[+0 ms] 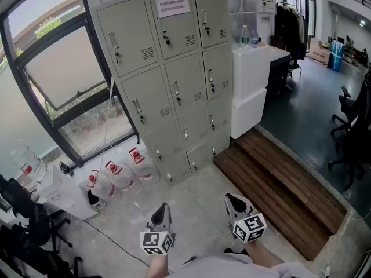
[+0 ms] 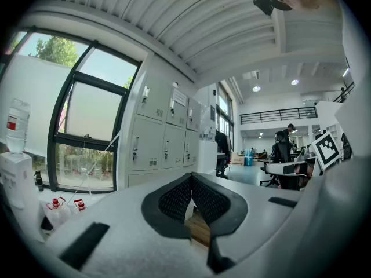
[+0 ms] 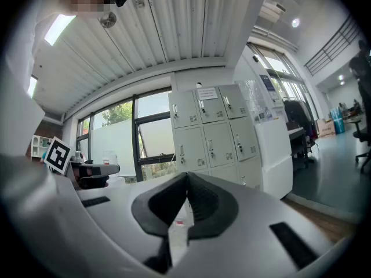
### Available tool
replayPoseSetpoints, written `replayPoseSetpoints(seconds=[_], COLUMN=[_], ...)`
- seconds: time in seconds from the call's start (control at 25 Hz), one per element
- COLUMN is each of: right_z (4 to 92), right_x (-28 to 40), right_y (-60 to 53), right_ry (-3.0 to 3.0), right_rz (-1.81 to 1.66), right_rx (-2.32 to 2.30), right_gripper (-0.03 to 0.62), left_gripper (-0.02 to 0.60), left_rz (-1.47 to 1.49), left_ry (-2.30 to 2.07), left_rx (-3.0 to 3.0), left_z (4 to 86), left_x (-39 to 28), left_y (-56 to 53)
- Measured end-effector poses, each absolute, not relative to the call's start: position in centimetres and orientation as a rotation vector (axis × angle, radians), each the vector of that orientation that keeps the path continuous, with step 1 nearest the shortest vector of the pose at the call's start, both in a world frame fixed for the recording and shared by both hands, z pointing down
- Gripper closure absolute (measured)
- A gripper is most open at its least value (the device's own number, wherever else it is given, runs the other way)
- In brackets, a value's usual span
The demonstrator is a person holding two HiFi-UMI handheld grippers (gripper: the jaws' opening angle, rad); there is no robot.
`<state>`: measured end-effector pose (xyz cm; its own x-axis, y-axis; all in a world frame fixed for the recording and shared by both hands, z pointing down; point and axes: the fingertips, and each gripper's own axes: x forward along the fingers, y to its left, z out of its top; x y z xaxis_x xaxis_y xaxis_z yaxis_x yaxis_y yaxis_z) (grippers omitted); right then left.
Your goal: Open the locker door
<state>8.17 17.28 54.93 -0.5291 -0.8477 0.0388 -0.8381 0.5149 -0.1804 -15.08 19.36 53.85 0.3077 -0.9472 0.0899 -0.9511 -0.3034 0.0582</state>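
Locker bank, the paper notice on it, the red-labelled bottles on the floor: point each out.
locker bank [image 1: 186, 83], head view, middle door of the centre column.
paper notice [image 1: 172, 4], head view, centre of the sheet.
red-labelled bottles [image 1: 142, 168], head view, body of the rightmost bottle.

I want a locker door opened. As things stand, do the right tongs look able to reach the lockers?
Probably not yet: the right tongs hang shut, well short of the lockers. Only bare floor lies between, so stepping closer looks unobstructed.
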Motion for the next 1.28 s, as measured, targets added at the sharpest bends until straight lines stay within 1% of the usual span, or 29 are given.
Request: replayPoseSetpoints(seconds=[0.56, 1.28], right_z=[54.9, 55.3], right_x=[8.0, 10.0], right_y=[17.3, 15.5], right_ry=[2.686, 2.699], right_rz=[-0.280, -0.293], right_rx=[-1.495, -1.463], right_gripper=[0.580, 0.580], left_gripper=[0.578, 0.580], left_rz=[0.068, 0.089], left_ry=[-1.789, -1.835], left_rx=[2.455, 2.420], left_z=[53.6, 53.7], left_x=[-15.1, -13.2], left_y=[19.4, 18.4])
